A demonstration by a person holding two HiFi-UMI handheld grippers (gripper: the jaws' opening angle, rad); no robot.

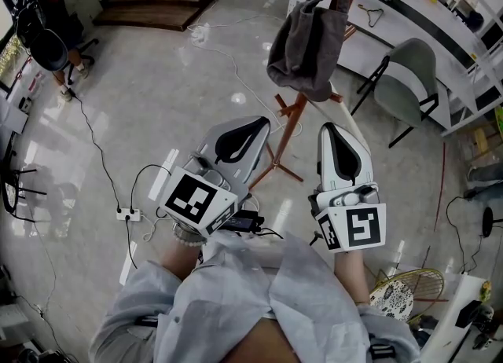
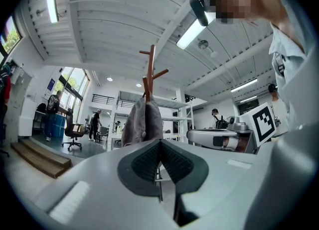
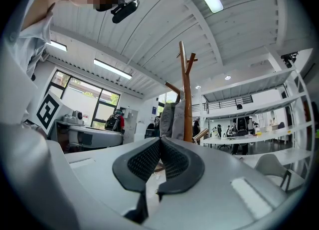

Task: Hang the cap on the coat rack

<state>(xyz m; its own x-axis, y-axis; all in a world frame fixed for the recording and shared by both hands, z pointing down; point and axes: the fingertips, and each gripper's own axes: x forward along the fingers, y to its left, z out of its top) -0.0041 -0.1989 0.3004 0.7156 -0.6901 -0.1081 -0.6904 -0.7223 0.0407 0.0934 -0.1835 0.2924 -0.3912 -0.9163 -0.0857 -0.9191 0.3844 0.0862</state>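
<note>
A grey cap (image 1: 305,43) hangs on a peg of the wooden coat rack (image 1: 295,114), ahead of both grippers. From the left gripper view the cap (image 2: 143,123) hangs beside the rack's pole (image 2: 151,69). The right gripper view shows the cap (image 3: 172,119) left of the pole (image 3: 186,94). My left gripper (image 1: 250,124) is shut with nothing in it, held low and short of the rack's foot. My right gripper (image 1: 333,129) is shut and empty too, just right of the rack. Both point up towards the cap.
A grey chair (image 1: 409,78) and a white table (image 1: 377,35) stand right of the rack. Cables and a power strip (image 1: 128,214) lie on the floor at left. A wooden platform (image 1: 157,4) is at the back. People stand far off by the windows (image 2: 52,114).
</note>
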